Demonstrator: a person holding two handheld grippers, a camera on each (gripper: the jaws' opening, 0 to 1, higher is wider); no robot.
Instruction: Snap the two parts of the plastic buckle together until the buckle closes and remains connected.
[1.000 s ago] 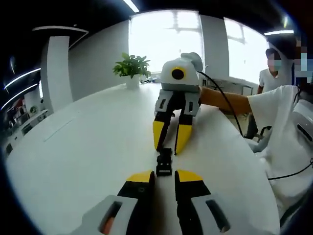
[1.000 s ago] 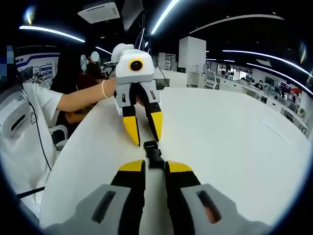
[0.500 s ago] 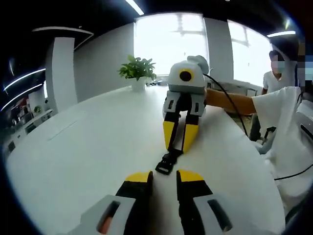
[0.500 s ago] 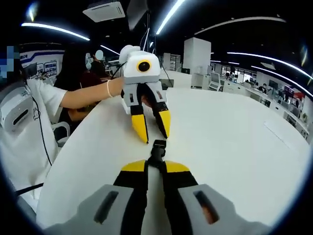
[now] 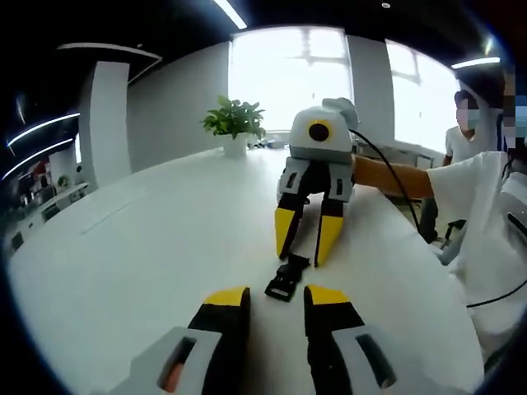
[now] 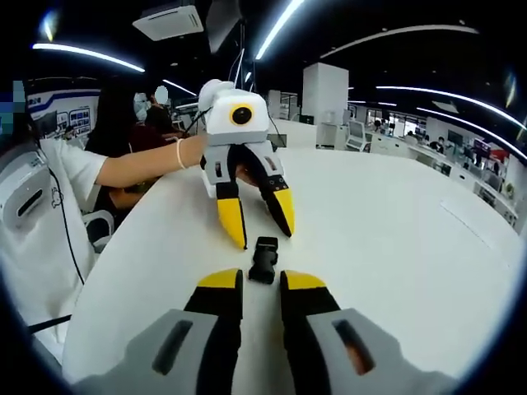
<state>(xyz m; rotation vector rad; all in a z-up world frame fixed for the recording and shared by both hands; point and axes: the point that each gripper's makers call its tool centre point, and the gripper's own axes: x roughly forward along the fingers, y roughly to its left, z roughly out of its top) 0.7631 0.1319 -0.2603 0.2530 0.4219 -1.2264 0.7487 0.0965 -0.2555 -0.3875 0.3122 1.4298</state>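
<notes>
A plastic buckle [image 5: 288,278] [image 6: 263,259] lies on a table [image 5: 148,247] [image 6: 387,239], between the two grippers, which face each other across it. In the left gripper view, the left gripper [image 5: 276,309] sits just before the buckle, and the right gripper [image 5: 303,245] stands just behind it, tips pointing down. A potted plant [image 5: 234,123] stands on the table's far edge, behind and to the left. A person's forearm [image 5: 387,174] reaches in from the right. In the right gripper view, the arrangement mirrors this, with the forearm [image 6: 140,164] coming from the left.
</notes>
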